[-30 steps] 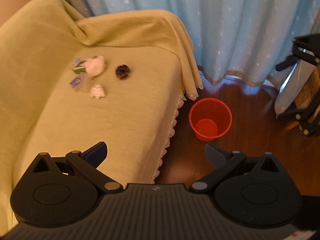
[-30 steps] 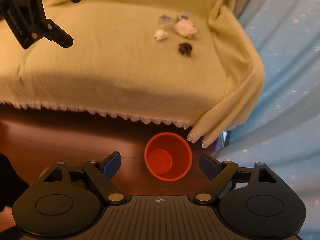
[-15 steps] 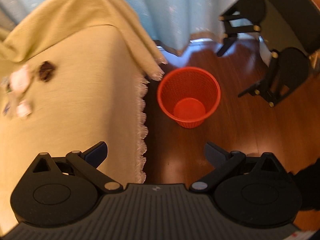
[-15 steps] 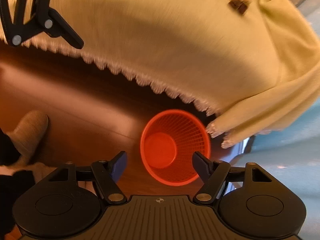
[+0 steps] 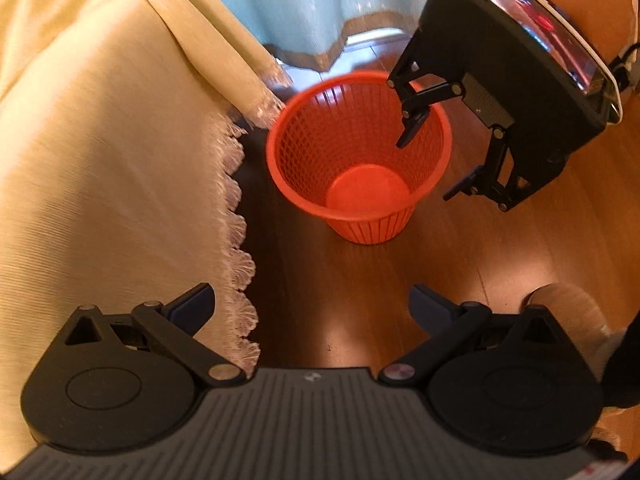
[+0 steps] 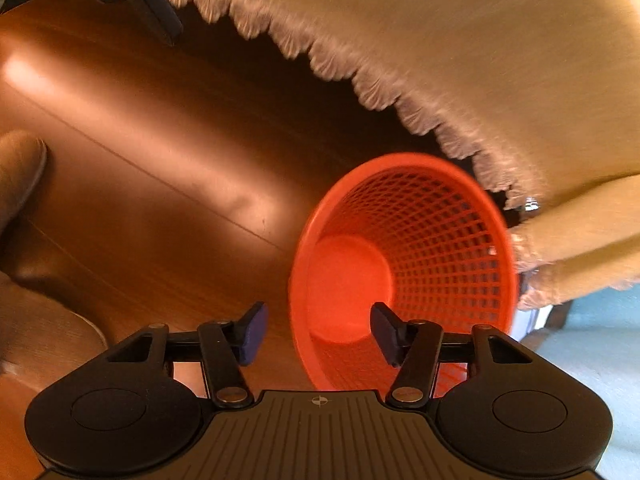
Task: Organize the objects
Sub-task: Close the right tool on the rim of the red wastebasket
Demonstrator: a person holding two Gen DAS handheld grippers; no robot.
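The orange mesh basket [image 5: 358,160] stands upright on the dark wooden floor [image 5: 340,292], close beside the lace-trimmed edge of a yellow cloth [image 5: 100,160] that drapes down on its left in the left wrist view. A pale blue curtain [image 5: 312,4] hangs behind it. Nothing shows inside the basket; its solid round bottom is bare.

The left gripper [image 5: 311,306] hovers above the floor in front of the basket, its jaws spread wide with nothing between them.

To the right, the right gripper [image 5: 430,162] straddles the basket's right-hand rim, jaws partly apart and holding nothing. One blue-padded fingertip [image 5: 408,132] dips inside the mouth; the other [image 5: 460,186] sits outside the wall. Motion blur in the right wrist view makes it hard to tell whether either pad touches the rim [image 6: 298,280]. At the far right, a slipper-like shape [image 5: 568,312] rests on the floor.
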